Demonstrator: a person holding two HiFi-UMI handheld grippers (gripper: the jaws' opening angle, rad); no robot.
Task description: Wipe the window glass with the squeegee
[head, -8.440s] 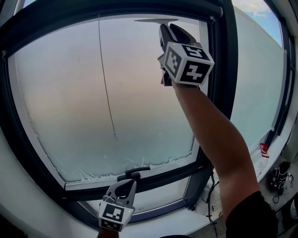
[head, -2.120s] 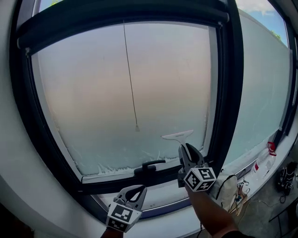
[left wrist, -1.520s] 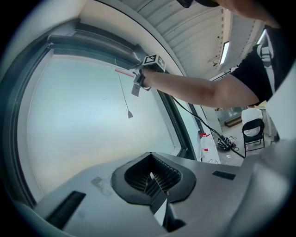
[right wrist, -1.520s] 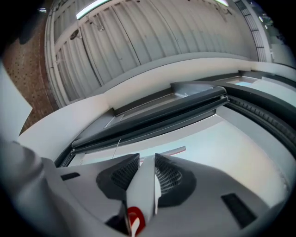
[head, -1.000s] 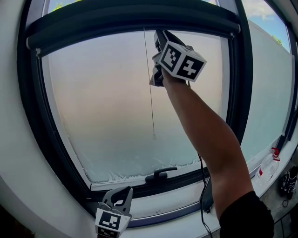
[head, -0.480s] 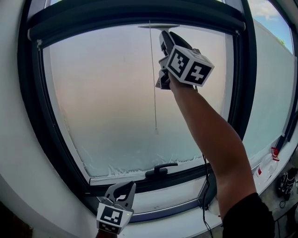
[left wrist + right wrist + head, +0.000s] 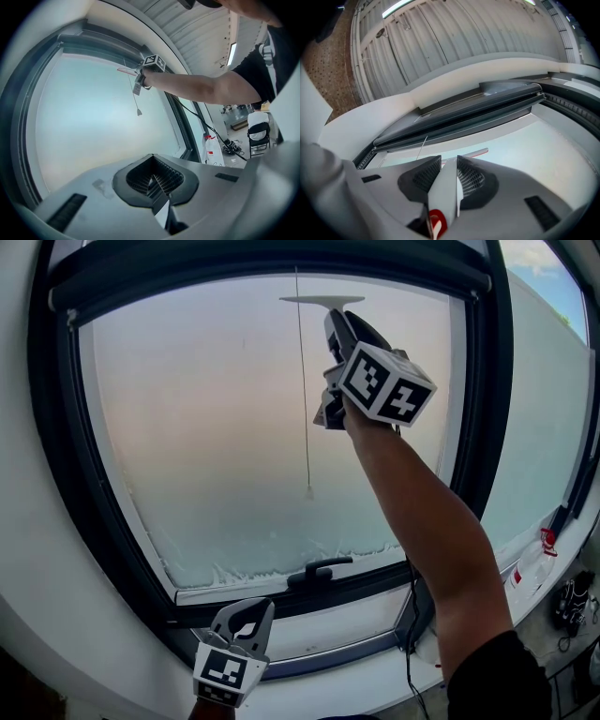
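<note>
Head camera facing window [image 7: 216, 427], shared (all views)

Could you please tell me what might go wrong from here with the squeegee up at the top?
1. The cord hangs right beside the left end of the squeegee; a downward pull could snag or drag it.
2. The right gripper clamps only the thin handle, so pressing on the glass might twist the blade.
</note>
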